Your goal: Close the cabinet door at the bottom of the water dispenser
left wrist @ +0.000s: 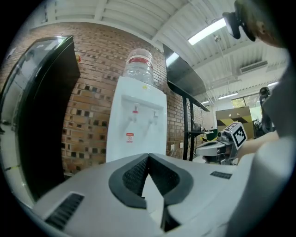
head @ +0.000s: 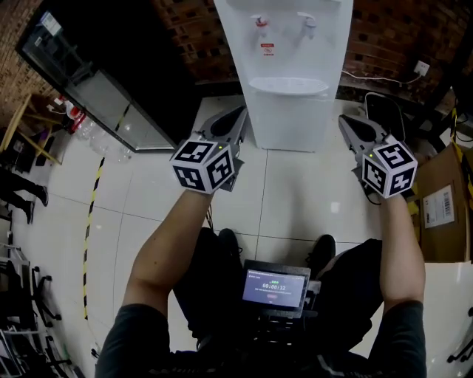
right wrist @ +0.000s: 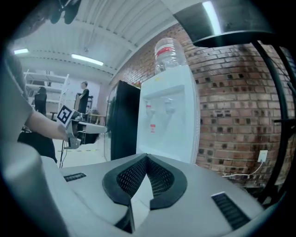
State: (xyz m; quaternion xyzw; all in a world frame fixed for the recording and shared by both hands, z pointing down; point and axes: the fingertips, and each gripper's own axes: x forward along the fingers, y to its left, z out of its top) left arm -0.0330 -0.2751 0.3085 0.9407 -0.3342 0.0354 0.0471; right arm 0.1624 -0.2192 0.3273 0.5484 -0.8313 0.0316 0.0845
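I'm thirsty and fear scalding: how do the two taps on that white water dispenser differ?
In the head view, the left tap has a red handle; the right tap is pale, with no red. A red-and-white sticker sits below the left tap, none below the right tap. Both jut from the front of the water dispenser, side by side above its drip tray.

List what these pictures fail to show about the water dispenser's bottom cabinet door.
- Head view: the water dispenser is seen from above, so the door's state is unreadable.
- Left gripper view: the left gripper covers the dispenser's bottom.
- Right gripper view: the right gripper does likewise.
- Red label: print too small.
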